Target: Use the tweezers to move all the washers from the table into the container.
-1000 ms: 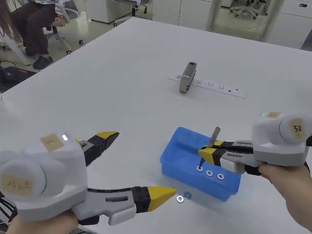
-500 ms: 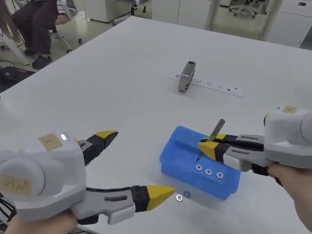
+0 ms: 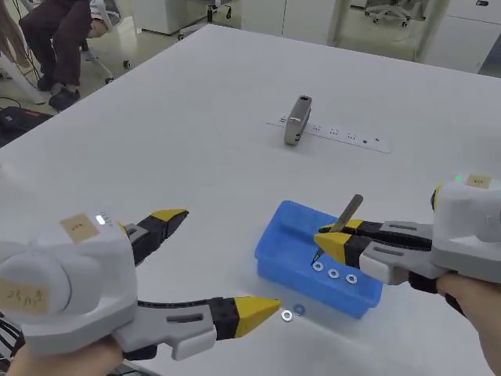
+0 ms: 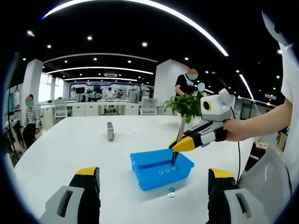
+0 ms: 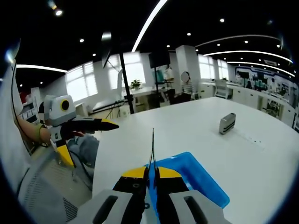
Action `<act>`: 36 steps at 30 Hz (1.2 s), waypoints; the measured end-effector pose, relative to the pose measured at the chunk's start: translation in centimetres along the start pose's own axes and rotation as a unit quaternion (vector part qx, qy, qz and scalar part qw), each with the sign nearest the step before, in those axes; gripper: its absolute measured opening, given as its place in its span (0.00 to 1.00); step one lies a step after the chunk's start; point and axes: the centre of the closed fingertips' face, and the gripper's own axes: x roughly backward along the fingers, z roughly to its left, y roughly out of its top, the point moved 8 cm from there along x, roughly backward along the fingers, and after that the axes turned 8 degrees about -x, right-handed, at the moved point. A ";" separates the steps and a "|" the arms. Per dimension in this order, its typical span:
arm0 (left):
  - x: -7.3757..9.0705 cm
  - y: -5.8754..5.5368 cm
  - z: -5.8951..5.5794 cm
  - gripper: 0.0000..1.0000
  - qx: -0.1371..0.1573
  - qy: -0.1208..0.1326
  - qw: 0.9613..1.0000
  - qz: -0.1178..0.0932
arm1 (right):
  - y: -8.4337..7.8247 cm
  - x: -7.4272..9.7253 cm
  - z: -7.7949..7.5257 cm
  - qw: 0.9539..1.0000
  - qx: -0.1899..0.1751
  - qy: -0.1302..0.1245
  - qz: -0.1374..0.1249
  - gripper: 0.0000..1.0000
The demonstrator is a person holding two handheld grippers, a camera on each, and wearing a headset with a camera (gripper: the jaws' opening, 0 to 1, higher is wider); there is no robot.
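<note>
on the white table [image 3: 196,117], your left gripper [image 3: 227,262] hovers with its jaws spread wide and empty. your right gripper [image 3: 325,244] is clamped on one pair of grey metal tweezers [image 3: 349,210], tips down in the single blue plastic container [image 3: 270,266]. three small silver washers [image 3: 333,273] lie inside it. two loose washers [image 3: 287,316] rest on the table just beside its near wall.

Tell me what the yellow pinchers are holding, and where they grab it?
The right gripper is shut on the tweezers, gripping them around their middle, tips pointing down into the blue container. The left gripper is open and holds nothing.
</note>
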 end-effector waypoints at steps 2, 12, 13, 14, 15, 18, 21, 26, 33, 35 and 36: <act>0.0 0.0 0.0 0.99 -0.001 0.000 1.000 0.001 | -0.3 0.0 0.2 1.000 -0.003 0.002 0.001 0.04; 0.0 -0.1 0.0 0.99 -0.001 0.000 1.000 0.003 | -1.9 -0.3 1.0 1.000 -0.008 0.014 0.017 0.04; 0.0 0.0 0.0 0.99 -0.001 0.000 1.000 0.003 | -2.1 -0.4 1.1 1.000 -0.009 0.014 0.018 0.04; 0.0 0.0 0.0 0.99 -0.001 0.000 1.000 0.003 | -2.2 -0.5 1.1 1.000 -0.009 0.015 0.018 0.04; 0.0 0.0 0.0 0.99 -0.001 0.000 1.000 0.003 | -2.5 -0.6 1.0 1.000 -0.009 0.015 0.021 0.04; 0.0 -0.1 0.0 0.99 -0.001 0.000 1.000 0.003 | -3.1 -1.0 0.9 0.999 0.001 0.011 0.036 0.04; 0.0 -0.1 0.0 0.99 -0.001 0.000 1.000 0.005 | -3.4 -1.3 0.9 0.999 0.002 0.015 0.039 0.04; 0.0 -0.1 -0.1 0.99 -0.001 -0.002 1.000 0.006 | -3.8 -1.8 1.1 0.998 0.016 0.017 0.053 0.04; 0.0 -0.2 -0.1 0.99 -0.001 -0.002 1.000 0.007 | -4.7 -2.7 0.9 0.997 0.023 0.018 0.074 0.04; 0.0 -0.2 -0.1 0.99 -0.002 -0.002 1.000 0.008 | -4.8 -2.9 1.0 0.997 0.024 0.018 0.076 0.04; 0.0 -0.2 -0.1 0.99 -0.002 -0.002 1.000 0.008 | -4.8 -2.9 1.1 0.997 0.025 0.019 0.077 0.04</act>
